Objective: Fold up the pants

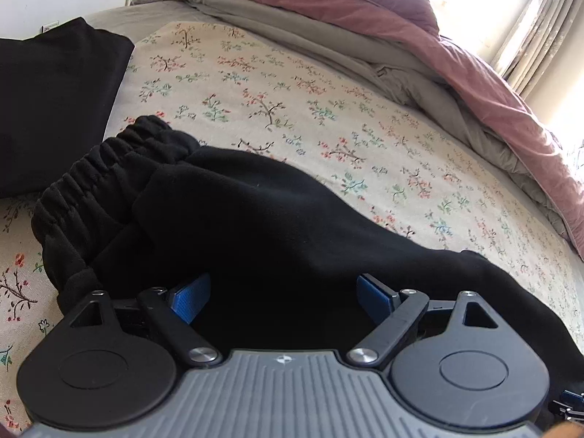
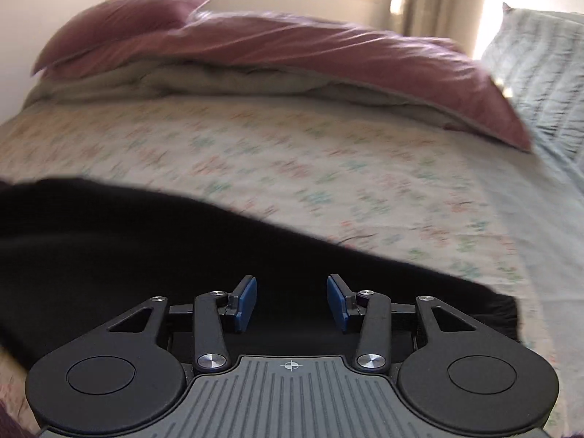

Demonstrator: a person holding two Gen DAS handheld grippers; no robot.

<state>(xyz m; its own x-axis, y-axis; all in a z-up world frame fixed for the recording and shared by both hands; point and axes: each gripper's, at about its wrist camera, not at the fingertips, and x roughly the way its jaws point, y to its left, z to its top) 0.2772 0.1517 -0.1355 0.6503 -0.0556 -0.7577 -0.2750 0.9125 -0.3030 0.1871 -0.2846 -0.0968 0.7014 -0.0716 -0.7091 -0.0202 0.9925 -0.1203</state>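
Black pants [image 1: 255, 226] lie crumpled across the floral bed sheet [image 1: 292, 109], their gathered elastic waistband [image 1: 95, 179] at the left. My left gripper [image 1: 284, 288] hovers low over them with its blue pads [image 1: 193, 294] far apart. Black cloth bulges up between the pads and hides their tips. In the blurred right wrist view, my right gripper [image 2: 291, 299] stands open over a flat stretch of the same pants [image 2: 146, 248]. Nothing is pinched between its blue pads [image 2: 245, 303]. The pants' right end [image 2: 500, 310] lies just beyond it.
A second black garment [image 1: 54, 102] lies folded flat at the upper left. A mauve duvet [image 2: 292, 47] with a grey underside is bunched along the far side of the bed. A pale green quilted pillow [image 2: 540, 73] sits at the right, and a curtained window [image 1: 540, 29] is behind.
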